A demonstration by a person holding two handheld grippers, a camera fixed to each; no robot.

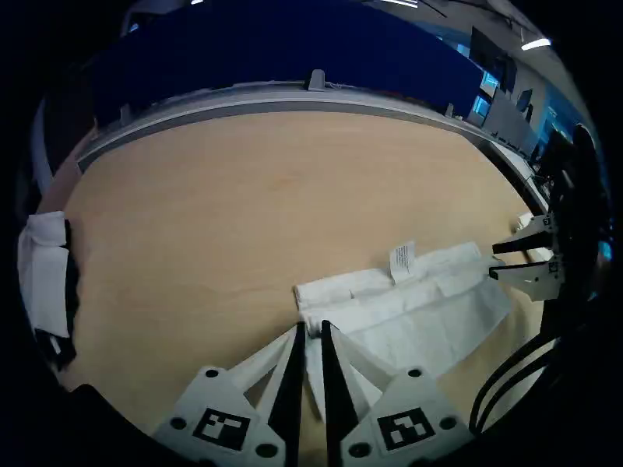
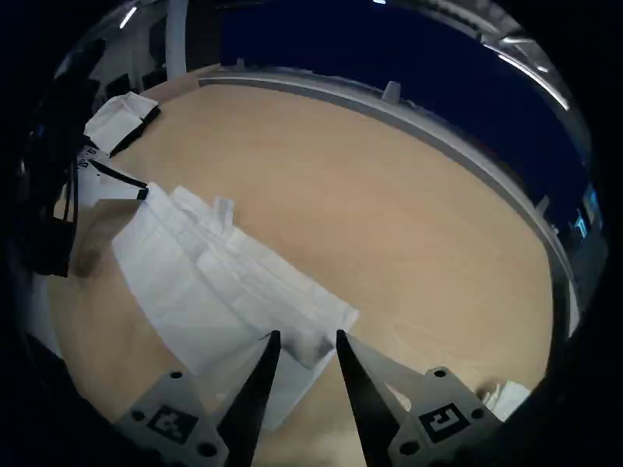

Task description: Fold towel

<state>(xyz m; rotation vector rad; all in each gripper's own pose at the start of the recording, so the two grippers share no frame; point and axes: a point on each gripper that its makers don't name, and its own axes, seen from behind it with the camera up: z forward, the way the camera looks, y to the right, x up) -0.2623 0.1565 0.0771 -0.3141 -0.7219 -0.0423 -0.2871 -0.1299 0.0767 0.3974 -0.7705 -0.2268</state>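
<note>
On the pale wooden table (image 1: 234, 194): one white towel (image 1: 413, 311), partly folded into a long band, layers stacked unevenly. One small label tag (image 1: 403, 261) sticks up from its upper edge.

Left gripper (image 1: 311, 331): fingers drawn almost together, a thin edge of the towel's near end pinched between them. The right gripper view shows this same gripper at the towel's far end, touching the cloth.

Right gripper (image 2: 305, 336): fingers apart, the towel's corner lying in the gap between them, neither finger clearly pressing on it. From the left gripper view, this gripper sits at the opposite end of the towel with its fingers spread.

Count: two grippers, one at each end of the towel. One separate pile of white cloths (image 1: 43, 272) rests on something dark near the table's edge, well apart from the towel. One blue partition (image 1: 272, 47) runs behind the table.
</note>
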